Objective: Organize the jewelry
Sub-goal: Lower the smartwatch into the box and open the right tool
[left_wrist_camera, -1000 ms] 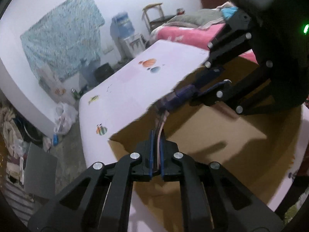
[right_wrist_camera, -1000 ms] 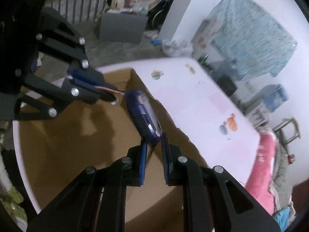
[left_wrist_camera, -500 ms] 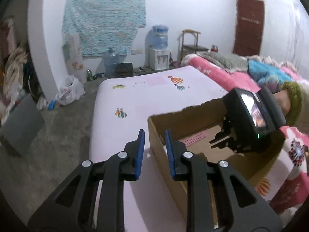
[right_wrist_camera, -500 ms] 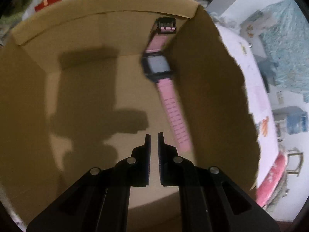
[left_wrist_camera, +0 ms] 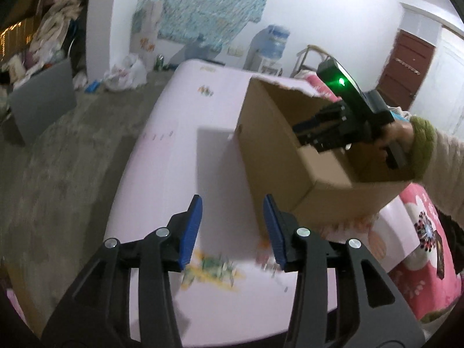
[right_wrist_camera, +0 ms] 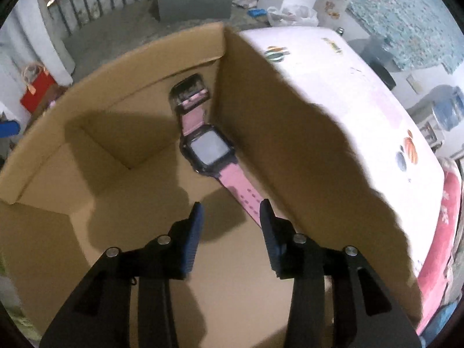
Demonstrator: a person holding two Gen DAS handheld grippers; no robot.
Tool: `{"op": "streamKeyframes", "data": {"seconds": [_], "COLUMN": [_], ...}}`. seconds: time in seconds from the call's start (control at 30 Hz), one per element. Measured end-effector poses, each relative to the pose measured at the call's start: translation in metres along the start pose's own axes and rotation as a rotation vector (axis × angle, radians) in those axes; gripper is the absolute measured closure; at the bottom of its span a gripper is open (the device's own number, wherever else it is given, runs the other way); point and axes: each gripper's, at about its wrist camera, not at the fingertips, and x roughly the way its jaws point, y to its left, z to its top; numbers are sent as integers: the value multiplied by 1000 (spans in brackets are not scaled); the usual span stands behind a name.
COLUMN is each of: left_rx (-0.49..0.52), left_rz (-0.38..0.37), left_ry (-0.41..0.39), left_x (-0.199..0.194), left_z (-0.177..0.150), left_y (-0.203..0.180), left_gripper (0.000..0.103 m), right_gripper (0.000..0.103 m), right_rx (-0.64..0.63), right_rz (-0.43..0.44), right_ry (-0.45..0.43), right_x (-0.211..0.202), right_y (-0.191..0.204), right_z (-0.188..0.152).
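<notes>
Left wrist view: left gripper [left_wrist_camera: 232, 229] hangs over the pale pink table top [left_wrist_camera: 162, 174], outside the cardboard box [left_wrist_camera: 278, 156].
Left jaws: spread apart, having just been opening, with nothing between the blue pads [left_wrist_camera: 190, 232].
Box from the left tool: ahead and to the right of its fingertips, with one corner just beyond the right pad.
Right gripper [left_wrist_camera: 327, 133]: seen further right in the same view, dipping into the box from above and held by a hand [left_wrist_camera: 397, 136] in a green cuff.
Right wrist view: this tool [right_wrist_camera: 230, 226] points steeply down into the box [right_wrist_camera: 261, 110].
Right jaws: parted, having just been opening; neither pad presses on anything.
Watch [right_wrist_camera: 208, 145]: pink strap, dark square case, lying flat on the box floor ahead of the right gripper's fingertips, alongside the wall to the right.
Strap end: runs down to just in front of the right-hand pad; whether it touches cannot be told.
</notes>
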Motion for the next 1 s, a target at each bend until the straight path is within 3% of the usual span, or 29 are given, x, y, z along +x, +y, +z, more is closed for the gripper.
{"op": "streamKeyframes", "data": {"seconds": [0.2, 0.4, 0.53, 0.77, 1.0], "left_rx": [-71, -91, -91, -69, -59], "left_rz": [20, 32, 24, 2, -17], "left_ry": [35, 10, -3, -4, 4], "left_x": [-8, -16, -14, -9, -3], "left_z": [-27, -26, -23, -22, -21], "left_y": [22, 30, 30, 25, 16], "left_gripper": [61, 60, 58, 53, 48], "right_gripper": [51, 48, 57, 55, 59], "right_rx": [-11, 28, 101, 74, 112], "right_rz": [61, 90, 79, 70, 93], "right_ry": [-20, -33, -37, -82, -29], "right_x": [17, 24, 21, 22, 29], "right_y": [2, -4, -18, -9, -25], "right_z": [16, 16, 9, 3, 9]}}
